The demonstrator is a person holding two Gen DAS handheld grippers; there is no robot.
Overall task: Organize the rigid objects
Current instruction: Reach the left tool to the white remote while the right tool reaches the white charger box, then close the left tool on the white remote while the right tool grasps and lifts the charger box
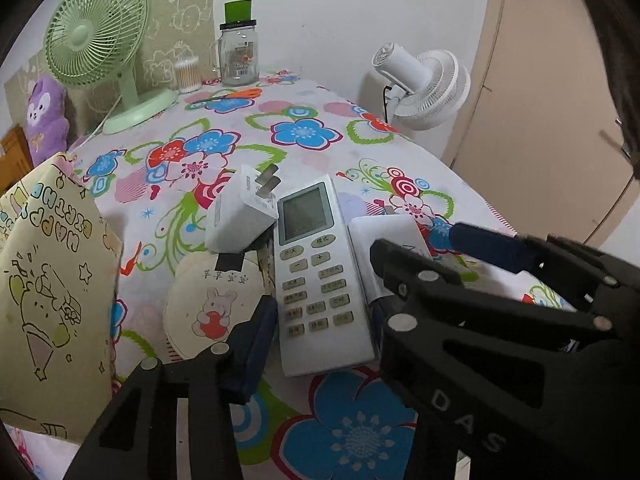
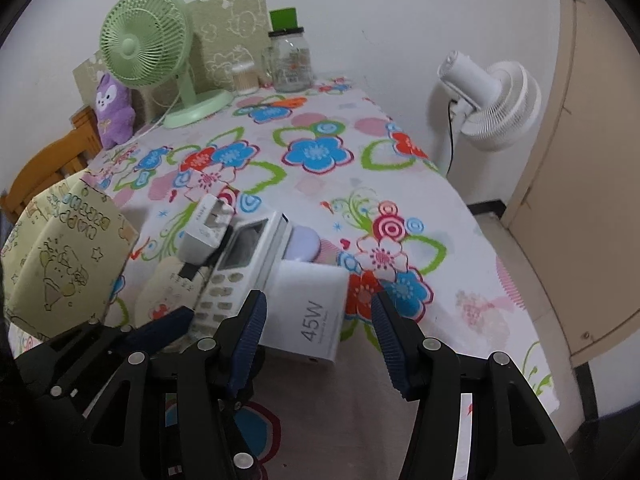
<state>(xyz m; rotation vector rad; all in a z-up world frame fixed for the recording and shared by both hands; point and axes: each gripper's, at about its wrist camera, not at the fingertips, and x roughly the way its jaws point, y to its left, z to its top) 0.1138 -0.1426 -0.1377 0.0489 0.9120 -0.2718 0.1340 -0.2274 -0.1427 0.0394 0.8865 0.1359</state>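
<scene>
Floral cloth covers the counter (image 2: pixel 400 220), with a green desk fan (image 2: pixel 148 44), a glass jar (image 2: pixel 292 64) and a white standing fan (image 2: pixel 492 104) at the far end.

Items for sorting lie clustered at the near left: a white remote control (image 1: pixel 320 276), a white plug adapter (image 1: pixel 244 212) propped against its far left corner, a round cream case (image 1: pixel 212 304) to its left, and a white box marked 45W (image 2: pixel 312 312) along its right side. A lilac object, partly hidden, sits just beyond the box. A yellow printed bag (image 1: pixel 52 292) stands at the left edge.

Left tongs (image 1: pixel 352 276): open, one finger either side of the remote, the right finger lying over the white box. No contact with the remote is evident.

Right tongs (image 2: pixel 316 336): open, straddling the near end of the 45W box, pads apart from its sides.

Assessment: the step in hand appears to be approach and alignment before a pick. Next move calls for closing squarely on the chosen item. The two tools sit close together, so lifting one item may disturb its neighbour or tip the adapter.
</scene>
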